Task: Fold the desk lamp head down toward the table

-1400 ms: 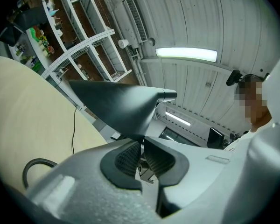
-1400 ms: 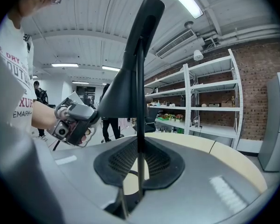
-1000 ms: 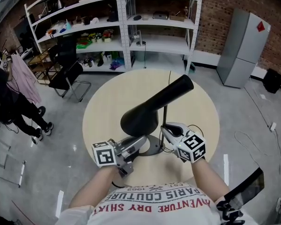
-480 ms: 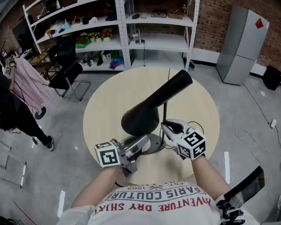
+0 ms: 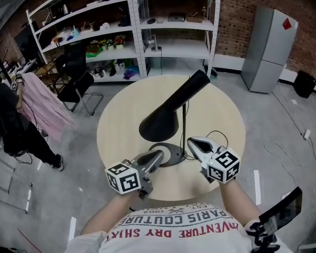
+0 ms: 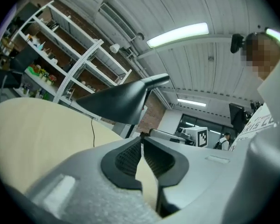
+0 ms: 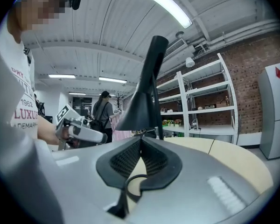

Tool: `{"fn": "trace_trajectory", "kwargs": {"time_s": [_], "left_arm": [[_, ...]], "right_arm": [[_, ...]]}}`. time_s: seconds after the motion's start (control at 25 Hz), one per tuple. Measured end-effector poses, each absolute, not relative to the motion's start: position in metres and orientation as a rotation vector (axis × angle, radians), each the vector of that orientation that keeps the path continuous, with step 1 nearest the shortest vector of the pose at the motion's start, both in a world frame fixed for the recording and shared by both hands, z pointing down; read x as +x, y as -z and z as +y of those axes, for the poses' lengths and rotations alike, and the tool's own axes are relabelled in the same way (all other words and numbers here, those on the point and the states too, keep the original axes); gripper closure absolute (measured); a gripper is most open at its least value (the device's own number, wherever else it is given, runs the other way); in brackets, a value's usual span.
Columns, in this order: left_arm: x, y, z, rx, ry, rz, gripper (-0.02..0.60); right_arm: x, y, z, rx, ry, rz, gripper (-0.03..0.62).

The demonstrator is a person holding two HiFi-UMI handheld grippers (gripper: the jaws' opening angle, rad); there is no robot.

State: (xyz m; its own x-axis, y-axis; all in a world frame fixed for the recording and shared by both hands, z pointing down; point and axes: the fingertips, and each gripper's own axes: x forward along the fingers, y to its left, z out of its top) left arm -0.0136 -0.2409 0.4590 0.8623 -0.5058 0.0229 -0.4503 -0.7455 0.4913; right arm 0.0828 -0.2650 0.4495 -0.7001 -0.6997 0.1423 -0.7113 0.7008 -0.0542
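left gripper (image 6: 141, 139) jaws: tips barely touching, just starting to part, nothing between them, nosed up against the lamp base (image 5: 172, 160). right gripper (image 7: 141, 140) jaws pressed together at the tips, with a thin black cord (image 7: 122, 203) looping through the gap beneath. lamp head (image 5: 163, 117) slants up above the round desk (image 5: 121, 120), shade mouth facing down, pole upright beside the right gripper.

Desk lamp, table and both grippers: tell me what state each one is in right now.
Lamp head: tilted, mouth facing down toward the table, clear of it.
Lamp base: flat on the table, pole upright.
Left gripper: jaws together, nothing seen between them, tips at the base.
Right gripper: shut, empty, beside the pole.
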Motion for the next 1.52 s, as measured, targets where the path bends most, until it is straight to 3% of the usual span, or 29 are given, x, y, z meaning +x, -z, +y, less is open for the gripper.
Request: {"fn": "trace_trajectory", "kwargs": {"time_s": [0.08,0.68,1.52], "left_arm": [[-0.018,-0.445,-0.217,2.599,0.110,-0.692,0.580],[-0.077,-0.401,-0.032,2.808,-0.140,-0.628,0.580],[-0.066,-0.394,0.004,2.899,-0.188,-0.586,0.580]], "right_arm": [[0.070,-0.438,-0.236,1.125,-0.174,-2.815,0.592],[-0.033,-0.410,-0.034,0.928,-0.235,-2.902,0.592],[-0.034,-0.405,0.001,0.919,-0.182,-2.860,0.592]]}}
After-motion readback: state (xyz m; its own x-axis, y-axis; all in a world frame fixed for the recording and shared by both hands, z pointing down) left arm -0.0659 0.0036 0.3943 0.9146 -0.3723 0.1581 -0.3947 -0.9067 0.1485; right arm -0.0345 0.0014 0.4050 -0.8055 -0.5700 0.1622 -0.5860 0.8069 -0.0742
